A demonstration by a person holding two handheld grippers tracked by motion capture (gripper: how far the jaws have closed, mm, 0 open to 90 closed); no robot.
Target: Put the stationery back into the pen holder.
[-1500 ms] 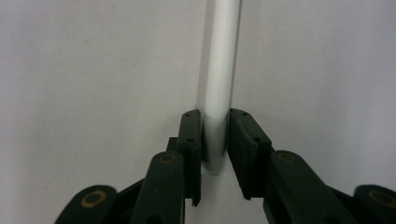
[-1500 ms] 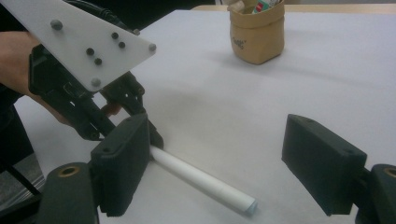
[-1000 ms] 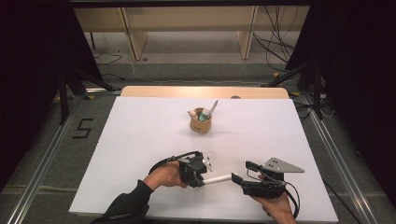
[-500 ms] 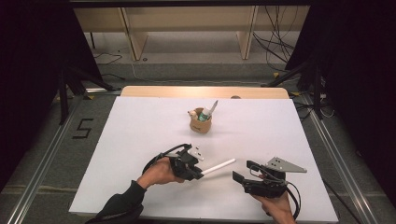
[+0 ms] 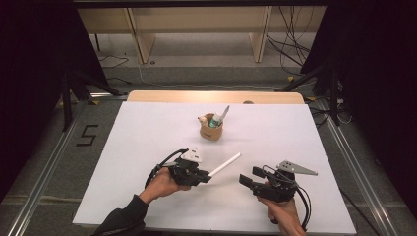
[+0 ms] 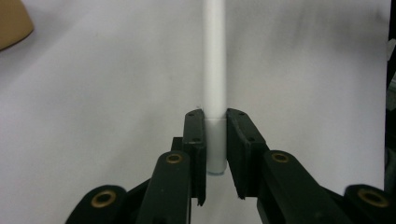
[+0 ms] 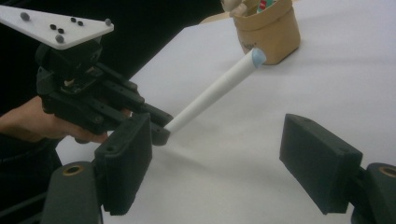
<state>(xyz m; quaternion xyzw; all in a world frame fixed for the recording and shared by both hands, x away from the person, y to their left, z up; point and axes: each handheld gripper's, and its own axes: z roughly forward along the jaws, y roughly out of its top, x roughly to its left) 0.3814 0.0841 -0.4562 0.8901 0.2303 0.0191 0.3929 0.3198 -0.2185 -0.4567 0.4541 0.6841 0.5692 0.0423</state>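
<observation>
A white stick juts up and to the right from my left gripper, which is shut on its lower end. In the left gripper view both pads clamp the stick at my left gripper. My right gripper stands open just right of the stick, apart from it. In the right gripper view my right gripper has nothing between its wide jaws, which have just been closing slightly. Beyond them the stick points from the left gripper toward a tan cup.
The tan cup holds several small items and stands mid-table, beyond the stick's tip. The white table top spreads around both hands. A wooden strip runs along the far edge. Cables lie on the floor behind.
My left gripper has drawn the stick leftward, away from the right gripper, and swung its free end up toward the cup. The right hand has stayed in place.
</observation>
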